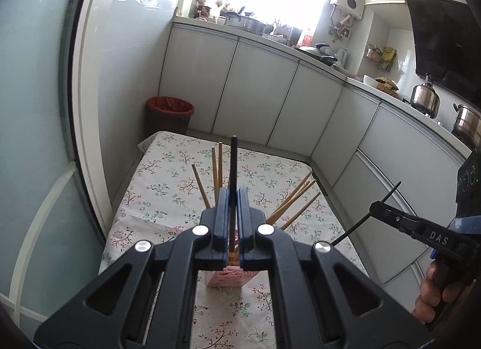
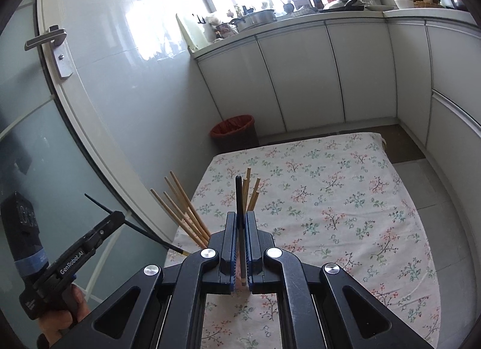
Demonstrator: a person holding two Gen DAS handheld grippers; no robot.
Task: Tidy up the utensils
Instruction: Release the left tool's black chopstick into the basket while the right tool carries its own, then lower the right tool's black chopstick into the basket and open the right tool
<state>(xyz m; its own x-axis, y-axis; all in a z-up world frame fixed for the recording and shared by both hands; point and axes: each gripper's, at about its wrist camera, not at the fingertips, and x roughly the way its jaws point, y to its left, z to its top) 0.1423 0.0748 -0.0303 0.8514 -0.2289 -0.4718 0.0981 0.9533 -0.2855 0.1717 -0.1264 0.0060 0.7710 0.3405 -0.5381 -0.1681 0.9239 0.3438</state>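
My left hand-held gripper [image 1: 232,213] is closed on a black chopstick [image 1: 233,174], directly above the pink holder [image 1: 224,278] with wooden chopsticks [image 1: 293,203] on the table [image 1: 168,168]. My right hand-held gripper [image 2: 240,234] clamps another black chopstick [image 2: 239,195].

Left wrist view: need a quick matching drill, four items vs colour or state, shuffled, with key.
Items:
1. chopstick in left tongs
2. holder
3. bin liner
4. kettle

Colour or state:
A. pink, with holes, on the tablecloth
B. shiny metal, on the counter at right
C. black, upright, clamped between blue pads
D. red, on the floor beyond the table

Pairs: 1-C, 2-A, 3-D, 4-B

The right tongs clamp a black chopstick too; bamboo chopsticks lean out of the holder.
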